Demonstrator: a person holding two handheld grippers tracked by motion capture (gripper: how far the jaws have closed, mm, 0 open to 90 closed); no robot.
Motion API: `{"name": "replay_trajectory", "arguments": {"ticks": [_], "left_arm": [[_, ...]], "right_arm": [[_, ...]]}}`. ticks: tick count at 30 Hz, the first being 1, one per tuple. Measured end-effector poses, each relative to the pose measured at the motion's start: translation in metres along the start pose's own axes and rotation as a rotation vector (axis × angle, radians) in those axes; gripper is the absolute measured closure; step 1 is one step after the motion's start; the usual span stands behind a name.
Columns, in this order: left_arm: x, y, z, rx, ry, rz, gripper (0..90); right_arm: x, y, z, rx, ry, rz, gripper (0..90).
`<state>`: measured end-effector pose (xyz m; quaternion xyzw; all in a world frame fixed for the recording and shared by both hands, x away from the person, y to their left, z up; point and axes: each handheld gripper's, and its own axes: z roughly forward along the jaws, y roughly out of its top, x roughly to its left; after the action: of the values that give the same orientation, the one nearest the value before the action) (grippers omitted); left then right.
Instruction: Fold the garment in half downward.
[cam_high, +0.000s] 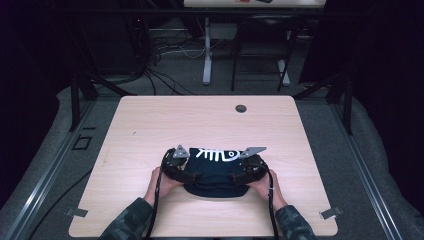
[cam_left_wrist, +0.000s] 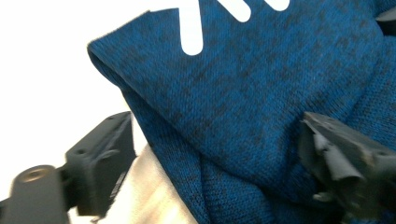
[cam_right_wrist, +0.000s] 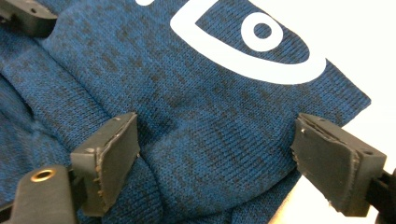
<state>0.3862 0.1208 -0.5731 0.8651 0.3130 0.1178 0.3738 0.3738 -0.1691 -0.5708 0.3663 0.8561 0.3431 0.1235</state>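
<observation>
1. left gripper (cam_high: 192, 176) sits at the left edge of the folded blue garment (cam_high: 216, 172); in the left gripper view its jaws stand apart, released, with a fold of cloth (cam_left_wrist: 243, 116) between them.
2. the garment lies as a compact folded bundle on the wooden table (cam_high: 150, 130) near the person's edge, its white fish-bone print (cam_high: 219, 154) facing up; folding looks nearly done, perhaps a last tidy left.
3. right gripper (cam_high: 239, 177) at the right edge, jaws likewise spread, clamping nothing.
</observation>
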Motion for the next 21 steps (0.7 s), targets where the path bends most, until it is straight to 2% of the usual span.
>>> {"name": "replay_trajectory", "arguments": {"ticks": [4,7,9,14,18,21], "left_arm": [[-0.001,0.004,-0.013,-0.052,-0.007,-0.018,3.5],[0.000,0.005,-0.029,-0.096,0.012,-0.022,2.9],[0.001,0.003,-0.036,-0.107,0.025,-0.023,2.9],[0.005,-0.008,-0.049,-0.109,0.056,-0.034,2.7],[0.008,-0.016,-0.053,-0.096,0.070,-0.045,2.1],[0.010,-0.023,-0.057,-0.076,0.094,-0.040,1.1]], "right_arm": [[0.000,0.003,-0.011,-0.045,0.023,0.018,9.1],[0.002,0.003,-0.024,-0.081,0.014,0.011,9.0],[0.003,0.003,-0.031,-0.094,0.008,0.012,9.3],[0.004,-0.008,-0.051,-0.099,-0.020,-0.009,9.7],[-0.005,-0.020,-0.061,-0.111,-0.023,0.036,10.1],[-0.011,-0.030,-0.064,-0.092,-0.036,0.051,10.1]]}}
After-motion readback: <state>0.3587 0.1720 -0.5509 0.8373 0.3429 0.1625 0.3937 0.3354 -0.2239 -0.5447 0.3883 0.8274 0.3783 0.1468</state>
